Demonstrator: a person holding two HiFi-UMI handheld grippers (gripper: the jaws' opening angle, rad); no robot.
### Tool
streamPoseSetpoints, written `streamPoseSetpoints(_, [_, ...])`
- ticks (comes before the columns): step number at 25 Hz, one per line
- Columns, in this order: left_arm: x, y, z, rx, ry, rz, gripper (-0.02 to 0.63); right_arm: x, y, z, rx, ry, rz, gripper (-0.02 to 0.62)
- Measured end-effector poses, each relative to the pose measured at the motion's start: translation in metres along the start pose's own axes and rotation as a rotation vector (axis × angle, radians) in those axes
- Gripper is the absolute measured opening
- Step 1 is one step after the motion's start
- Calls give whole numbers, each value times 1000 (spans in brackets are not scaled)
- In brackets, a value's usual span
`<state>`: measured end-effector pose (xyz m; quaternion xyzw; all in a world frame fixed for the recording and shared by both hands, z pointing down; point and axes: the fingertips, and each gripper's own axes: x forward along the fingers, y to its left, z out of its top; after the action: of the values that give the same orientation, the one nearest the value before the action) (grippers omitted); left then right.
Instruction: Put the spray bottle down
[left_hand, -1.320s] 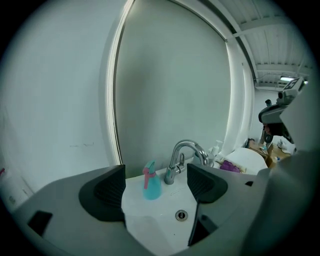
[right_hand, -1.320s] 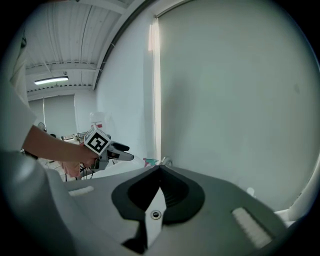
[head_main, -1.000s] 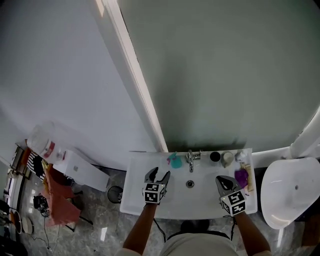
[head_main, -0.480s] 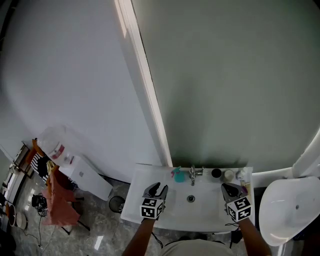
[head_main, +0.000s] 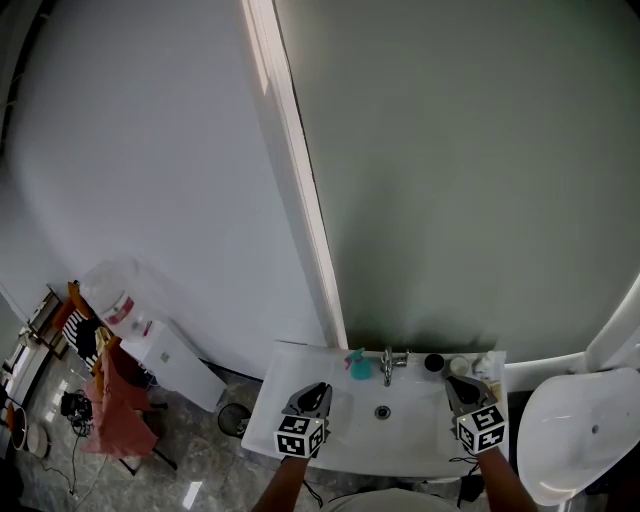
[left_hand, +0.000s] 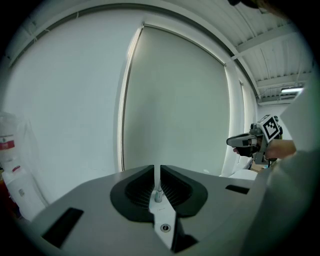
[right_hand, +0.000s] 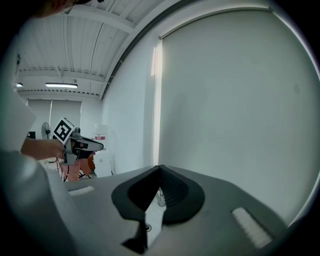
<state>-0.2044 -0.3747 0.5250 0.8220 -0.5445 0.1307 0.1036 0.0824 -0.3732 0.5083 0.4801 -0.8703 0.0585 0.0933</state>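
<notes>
A teal spray bottle (head_main: 357, 367) stands upright on the back ledge of the white sink (head_main: 300, 362), just left of the tap (head_main: 388, 365). My left gripper (head_main: 314, 391) (left_hand: 157, 167) hovers over the sink's left part, apart from the bottle. Its jaws have just been closing and now stand shut with nothing between them. Over the sink's right part my right gripper (head_main: 458, 385) (right_hand: 160, 167) is shut and empty. Both gripper views face the wall, and neither shows the bottle.
A dark cup (head_main: 434, 364) and a pale cup (head_main: 459, 366) stand right of the tap. A white toilet (head_main: 590, 430) is at the right. At the left are a water dispenser (head_main: 150, 335), a small bin (head_main: 232, 415) and cloth on a rack (head_main: 115, 400).
The left jaws went from wide open to shut. Both grippers drew back toward the sink's near edge, and the head view tilted up the wall.
</notes>
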Motion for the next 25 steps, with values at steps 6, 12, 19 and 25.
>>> streamPoseSetpoints(6, [-5, -3, 2, 22, -28, -12, 17, -2, -2, -2, 10, -7, -20, 11])
streamPoseSetpoints(12, [-9, -9, 12, 31, -65, -26, 6, -5, 2, -5, 10, 5, -7, 11])
streamPoseSetpoints(19, [-10, -9, 8, 18, -65, -32, 6, -5, 11, -5, 8, -7, 34, 11])
streamPoseSetpoints(25, [-8, -15, 5, 16, -59, -40, 6, -7, 11, -2, 3, -20, 24, 11])
